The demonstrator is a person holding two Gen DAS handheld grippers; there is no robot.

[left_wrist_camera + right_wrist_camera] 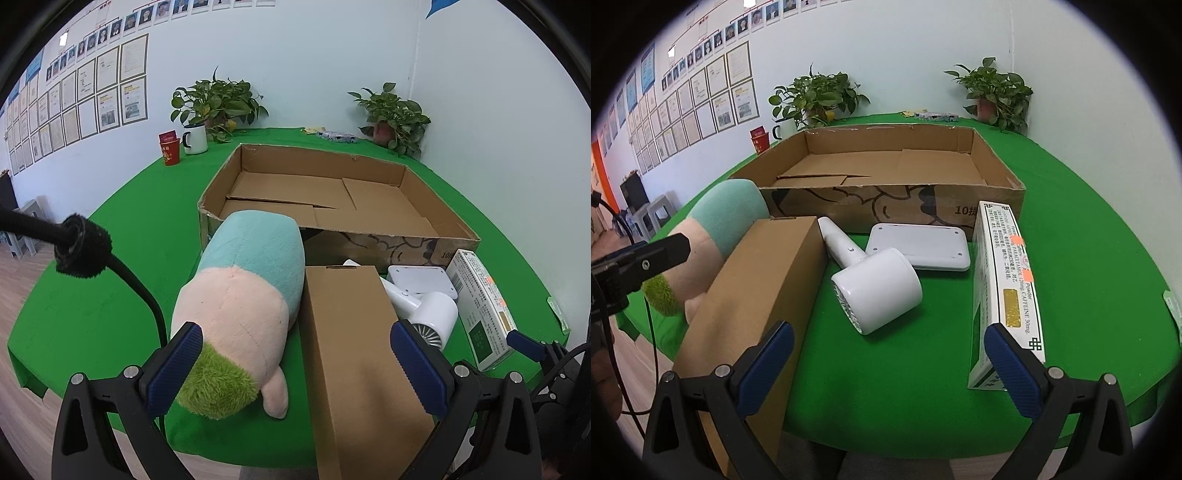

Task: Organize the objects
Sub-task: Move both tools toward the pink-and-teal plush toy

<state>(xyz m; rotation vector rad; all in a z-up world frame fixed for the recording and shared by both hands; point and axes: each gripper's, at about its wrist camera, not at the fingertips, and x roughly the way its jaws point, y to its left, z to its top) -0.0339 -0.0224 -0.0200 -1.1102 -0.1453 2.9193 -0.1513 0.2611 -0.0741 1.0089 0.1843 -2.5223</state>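
- Green cloth covers the table (110, 236), and on it a large open cardboard tray (439, 206) sits straight ahead of both grippers, beyond everything else; only loose cardboard flaps show on its floor.
- Left gripper (295, 369): jaws wide apart, holding nothing. Between them lie the green-haired head end of a plush toy (236, 302) and the near end of a long brown carton (351, 350).
- The plush toy lies ahead of the left finger, its teal end touching the tray's near wall; the brown carton lies just beside it, toward the right finger.
- Right gripper (888, 363): jaws also wide apart and empty, with bare cloth between the fingertips.
- A white hair dryer (875, 284) lies ahead of the right gripper's gap, barrel toward the camera, handle pointing at the tray.
- Just beyond the dryer lies a flat white device (919, 247), near the tray's front wall.
- A white-and-green medicine box (1008, 280) stands on its long edge, its near end just behind the right finger.
- The brown carton's near end sits behind that gripper's left finger.
- Far past the tray stand two potted plants (218, 103), a white mug (195, 138) and a red cup (170, 149).
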